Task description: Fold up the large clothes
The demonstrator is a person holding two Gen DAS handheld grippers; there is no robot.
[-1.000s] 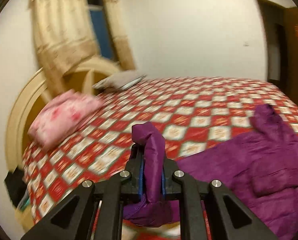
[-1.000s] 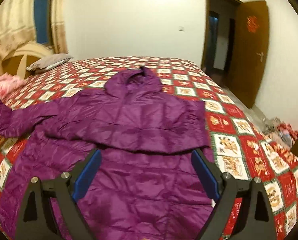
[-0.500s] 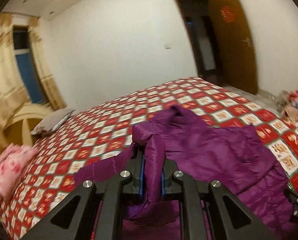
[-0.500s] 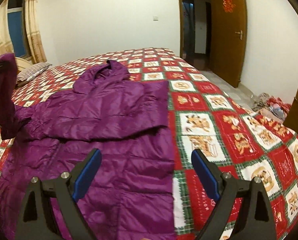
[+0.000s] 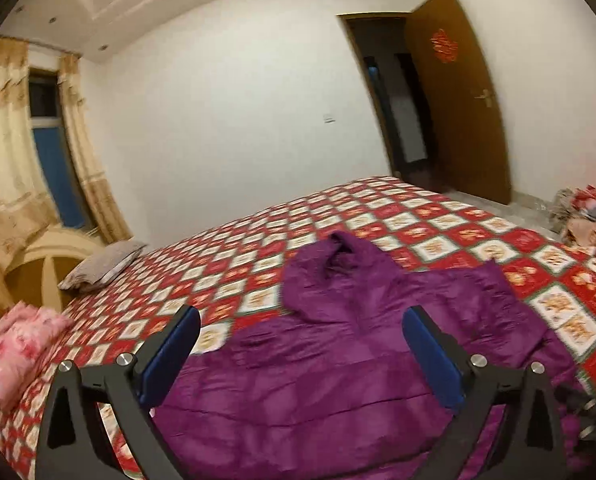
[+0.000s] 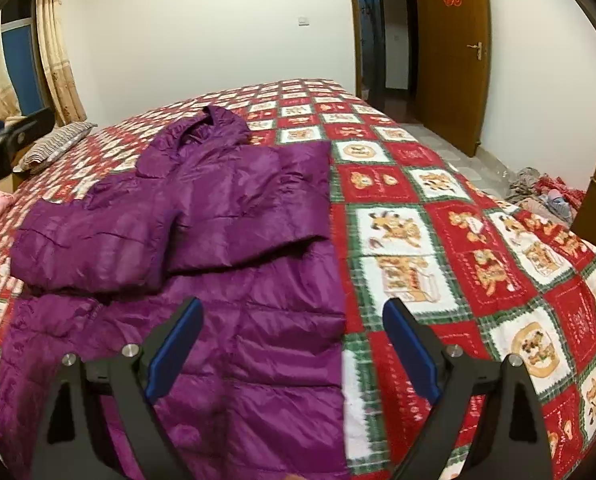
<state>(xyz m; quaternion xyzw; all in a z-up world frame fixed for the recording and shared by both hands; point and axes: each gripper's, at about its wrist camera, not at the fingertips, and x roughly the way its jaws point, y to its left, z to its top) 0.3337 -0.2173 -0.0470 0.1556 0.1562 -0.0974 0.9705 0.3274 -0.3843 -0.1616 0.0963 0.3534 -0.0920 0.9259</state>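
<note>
The jacket's (image 6: 234,216) hem was cut off below both views. Left gripper (image 5: 301,356) was opening — nothing between its jaws; right gripper (image 6: 294,344) gaped wide, empty, above the jacket.

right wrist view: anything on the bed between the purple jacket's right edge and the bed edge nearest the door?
Nothing: only bare checked bedspread lies between the purple jacket and that edge, seen in the right wrist view.

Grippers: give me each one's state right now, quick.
Left gripper: jaws opening, nothing between them; the purple jacket lies on the bed below.
Right gripper: open, holding nothing, over the jacket's lower part.
</note>
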